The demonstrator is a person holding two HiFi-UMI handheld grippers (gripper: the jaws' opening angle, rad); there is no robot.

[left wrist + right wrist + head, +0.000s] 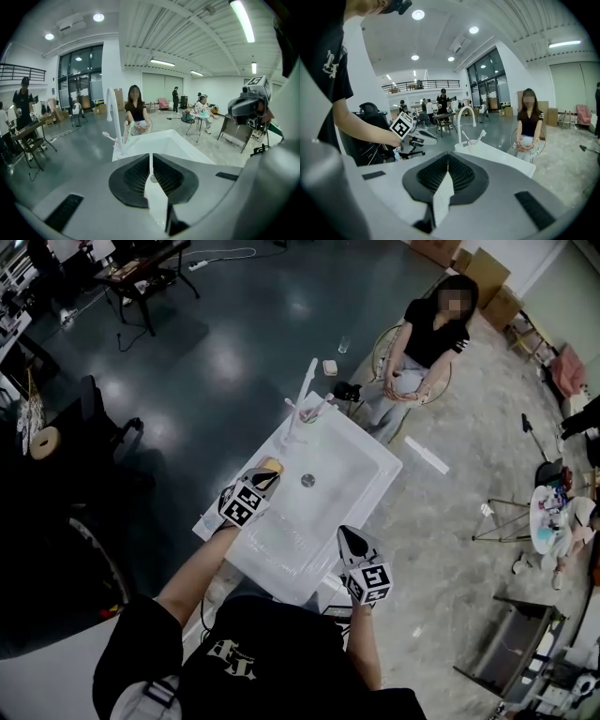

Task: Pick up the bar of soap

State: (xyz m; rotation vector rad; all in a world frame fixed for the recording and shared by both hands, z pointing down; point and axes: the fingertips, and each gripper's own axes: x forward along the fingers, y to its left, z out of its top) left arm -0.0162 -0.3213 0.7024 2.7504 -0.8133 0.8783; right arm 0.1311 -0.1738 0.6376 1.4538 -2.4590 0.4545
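A tan bar of soap (269,465) lies on the left rim of the white sink (370,479). My left gripper (268,475) hovers just in front of the soap, its jaws shut with nothing between them. In the left gripper view the jaws meet in one line (150,157), and the soap is hidden below the gripper body. My right gripper (343,532) is over the sink's near right edge, apart from the soap, its jaws (448,157) also shut and empty. The right gripper view shows the left gripper (432,137) beside the sink (506,159).
A white faucet (307,381) and a cup with toothbrushes (310,414) stand at the sink's far end. A person (422,343) sits on a chair just behind it. A black office chair (103,432) is at the left and a small round table (553,517) at the right.
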